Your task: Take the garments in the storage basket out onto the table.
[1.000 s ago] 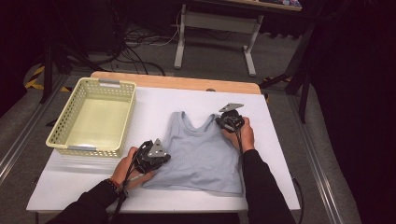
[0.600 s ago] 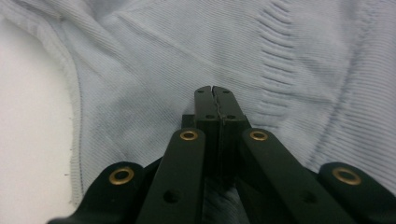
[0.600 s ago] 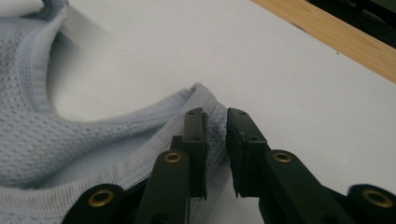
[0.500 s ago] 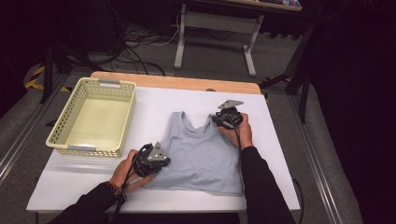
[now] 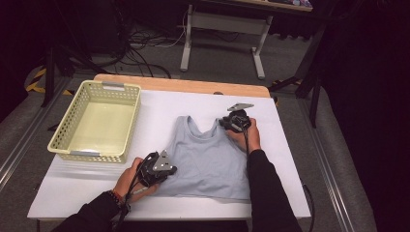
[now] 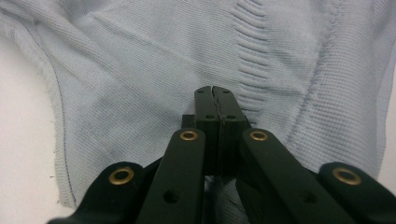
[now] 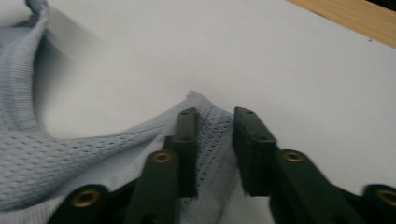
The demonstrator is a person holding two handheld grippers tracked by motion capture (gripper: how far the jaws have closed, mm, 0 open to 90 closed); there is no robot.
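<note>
While the pale yellow basket (image 5: 94, 121) sits empty at the far left of the white table (image 5: 58, 193), nothing has gone into it yet, so I judge the work is at an early stage: the light blue tank top (image 5: 208, 159) lies flat in the middle of the table, unfolded, with folding and putting away left to do. My left gripper (image 5: 159, 169) rests on the top's lower left corner; in the left gripper view its jaws are pressed together, and I cannot tell whether a fold of cloth is pinched between them. Farther right, my right gripper (image 5: 233, 121) is at the top's right shoulder strap (image 7: 210, 135), its jaws having just been closing, slightly apart with the mesh strap between them and not yet squeezed. Nothing stands between the top and the basket. Beyond the table are cables and a metal stand (image 5: 222, 34) on the floor.
</note>
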